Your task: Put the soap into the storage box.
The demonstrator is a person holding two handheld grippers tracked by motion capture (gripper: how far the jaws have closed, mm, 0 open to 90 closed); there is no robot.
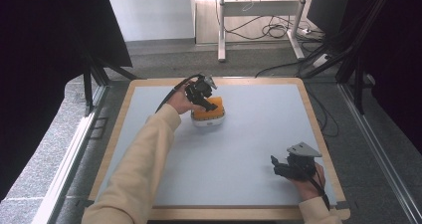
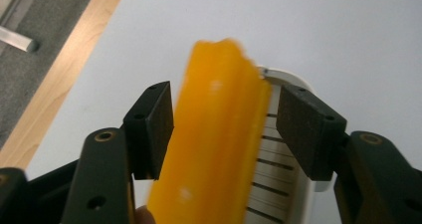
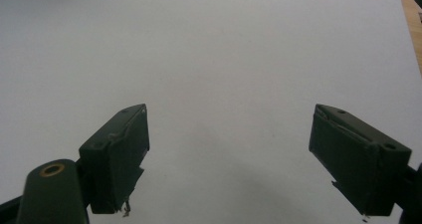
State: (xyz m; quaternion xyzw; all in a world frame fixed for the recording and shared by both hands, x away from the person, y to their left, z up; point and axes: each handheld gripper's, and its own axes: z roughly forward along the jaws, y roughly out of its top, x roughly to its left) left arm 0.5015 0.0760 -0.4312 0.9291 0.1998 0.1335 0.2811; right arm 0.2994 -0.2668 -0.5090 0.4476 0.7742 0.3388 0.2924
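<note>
The desk (image 1: 239, 154) was the largest thing before me: a wide pale grey sheet with a wooden border around it, on a grey carpet floor (image 1: 164, 59).

On the far left part of the desk stood a white slotted holder (image 1: 208, 119), a low round stand with dark slits across its top. An orange sponge (image 1: 211, 109) sat on edge in this holder, and in the left gripper view the sponge (image 2: 214, 139) rose up between my two jaws, a little blurred, with the white holder (image 2: 278, 169) under it and to the right of it.

My left arm in a cream sleeve (image 1: 144, 159) reached from the near side up to that place. My left hand-held gripper (image 1: 203, 97) was over the sponge. Its jaws were apart: the left pad was just beside the orange side, perhaps touching it, I could not tell, and the right pad stood clearly away from the sponge with the holder's slits visible in the gap. So this hand-held gripper was not squeezing the sponge.

My right hand-held gripper (image 1: 278, 168) rested near the right near corner of the desk, well apart from the sponge. In its own view the right hand-held gripper (image 3: 229, 154) had both jaws spread wide, with bare grey desk (image 3: 224, 59) between them.
</note>
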